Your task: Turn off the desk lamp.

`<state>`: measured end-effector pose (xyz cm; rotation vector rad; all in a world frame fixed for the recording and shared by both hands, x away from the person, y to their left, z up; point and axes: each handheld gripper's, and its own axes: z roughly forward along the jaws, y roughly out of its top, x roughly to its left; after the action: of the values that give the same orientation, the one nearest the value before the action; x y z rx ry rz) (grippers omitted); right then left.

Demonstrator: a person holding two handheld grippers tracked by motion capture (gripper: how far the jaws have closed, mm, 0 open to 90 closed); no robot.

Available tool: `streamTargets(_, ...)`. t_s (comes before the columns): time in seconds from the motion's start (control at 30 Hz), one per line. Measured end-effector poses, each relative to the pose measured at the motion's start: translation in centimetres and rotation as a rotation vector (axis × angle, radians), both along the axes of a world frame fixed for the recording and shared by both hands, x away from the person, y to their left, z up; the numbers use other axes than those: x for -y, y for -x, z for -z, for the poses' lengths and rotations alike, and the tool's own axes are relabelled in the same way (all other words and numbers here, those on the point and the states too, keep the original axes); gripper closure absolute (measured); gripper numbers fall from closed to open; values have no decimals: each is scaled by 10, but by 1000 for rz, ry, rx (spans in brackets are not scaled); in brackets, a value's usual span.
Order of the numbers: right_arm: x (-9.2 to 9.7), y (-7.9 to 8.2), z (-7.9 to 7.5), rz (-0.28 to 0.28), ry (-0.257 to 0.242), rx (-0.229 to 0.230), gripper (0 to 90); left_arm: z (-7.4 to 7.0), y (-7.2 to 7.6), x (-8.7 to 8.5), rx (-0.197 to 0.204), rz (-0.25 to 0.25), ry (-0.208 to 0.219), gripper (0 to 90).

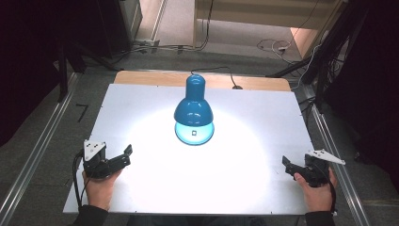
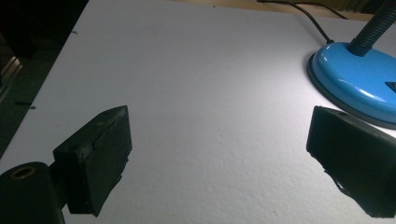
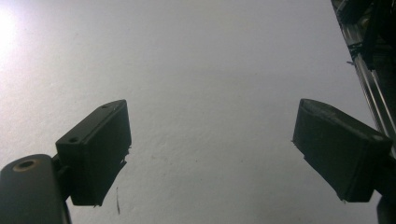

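Blue desk lamp (image 1: 194, 113) is lit and stands mid-bench, ahead of both claws and between them, its shade bent down over its round base (image 2: 359, 77). Left claw (image 1: 123, 157) rests low at the near left of the white bench (image 1: 141, 101), jaws apart, nothing held; the lamp base lies ahead of it and off to its right, near but not touching. Right claw (image 1: 288, 168) sits at the near right edge, jaws also wide apart and empty, the lamp well apart from it, ahead and to its left.

Risks, as judged from here:
- Lamp is top-heavy on a flexible neck (image 2: 377, 25); a push high on the shade would likely tip it.
- Glossy base gives the pads little purchase; a one-sided pinch may slip.
- Cord (image 1: 225, 70) runs off beyond the lamp; dragging the lamp toward either claw could snag it.
- Right claw is close to the bench edge; a careless sweep could catch the rail (image 3: 373, 88) beside it.
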<state>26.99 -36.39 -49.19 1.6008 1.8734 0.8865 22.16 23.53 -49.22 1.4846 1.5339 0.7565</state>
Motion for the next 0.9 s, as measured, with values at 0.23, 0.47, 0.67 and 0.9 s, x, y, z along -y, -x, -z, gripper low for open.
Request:
streamTargets(0.23, 1, 0, 0, -8, -6, 11, 104, 1, -5, 10, -14, 43, -4, 75)
streamTargets(0.47, 2, 1, -1, -4, -12, 7, 104, 3, -11, 23, -21, 75, -14, 83)
streamTargets(0.67, 2, 0, 0, -7, -8, 5, 104, 3, -18, 33, -24, 97, -10, 83)
streamTargets(0.9, 2, 1, 0, -9, -11, 1, 104, 4, -24, 42, -26, 113, -8, 89)
